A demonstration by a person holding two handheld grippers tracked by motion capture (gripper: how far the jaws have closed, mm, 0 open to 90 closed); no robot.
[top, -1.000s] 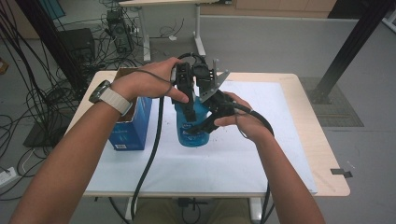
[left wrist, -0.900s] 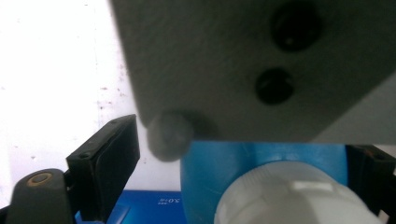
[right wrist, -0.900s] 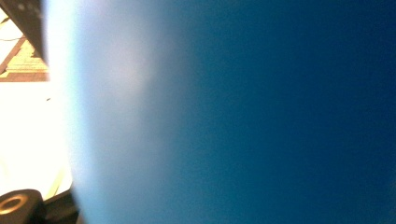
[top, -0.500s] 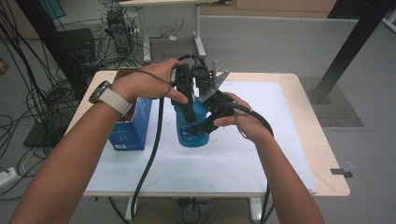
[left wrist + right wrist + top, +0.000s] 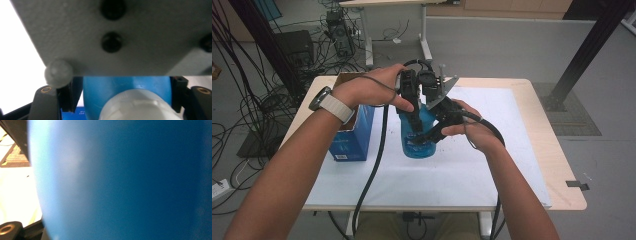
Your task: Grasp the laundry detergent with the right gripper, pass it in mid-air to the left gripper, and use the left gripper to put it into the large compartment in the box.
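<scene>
The left gripper's (image 5: 412, 107) jaws have just been closing around the white cap (image 5: 140, 106) of the translucent blue plastic bottle (image 5: 418, 142). The right gripper's (image 5: 439, 127) jaws are clamped on the bottle's body, holding it above the white-covered surface (image 5: 492, 165). Right of the blue cardboard box (image 5: 354, 137), the bottle could twist loose if the cap sticks.

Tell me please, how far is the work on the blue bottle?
Done: the right gripper is shut on the blue bottle, steadying it on the table. In hand: the left gripper has just been closing around the white cap. Left: the cap is still on.
</scene>
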